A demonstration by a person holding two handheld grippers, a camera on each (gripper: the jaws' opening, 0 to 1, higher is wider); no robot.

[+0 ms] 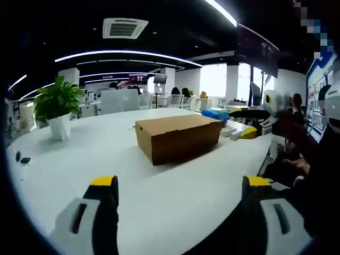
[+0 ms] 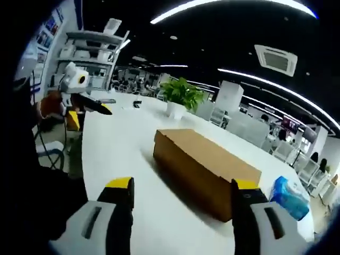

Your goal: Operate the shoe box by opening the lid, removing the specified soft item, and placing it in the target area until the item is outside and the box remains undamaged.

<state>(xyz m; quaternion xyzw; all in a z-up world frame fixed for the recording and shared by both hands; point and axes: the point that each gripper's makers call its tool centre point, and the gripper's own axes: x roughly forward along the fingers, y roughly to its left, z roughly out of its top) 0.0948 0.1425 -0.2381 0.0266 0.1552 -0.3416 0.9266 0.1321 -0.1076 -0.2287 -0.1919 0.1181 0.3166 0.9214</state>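
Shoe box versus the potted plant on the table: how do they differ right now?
The shoe box is brown cardboard, low and long, with its lid shut; the potted plant is green and leafy, standing tall in a white pot. The shoe box sits nearer the left gripper; the potted plant stands farther back, apart from it. Both rest on the white table, untouched.

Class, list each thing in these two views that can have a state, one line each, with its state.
Brown cardboard shoe box: lid shut, lying flat on the white table.
Left hand-held gripper: open, holding nothing.
Right hand-held gripper: open, holding nothing.
Green potted plant: upright.
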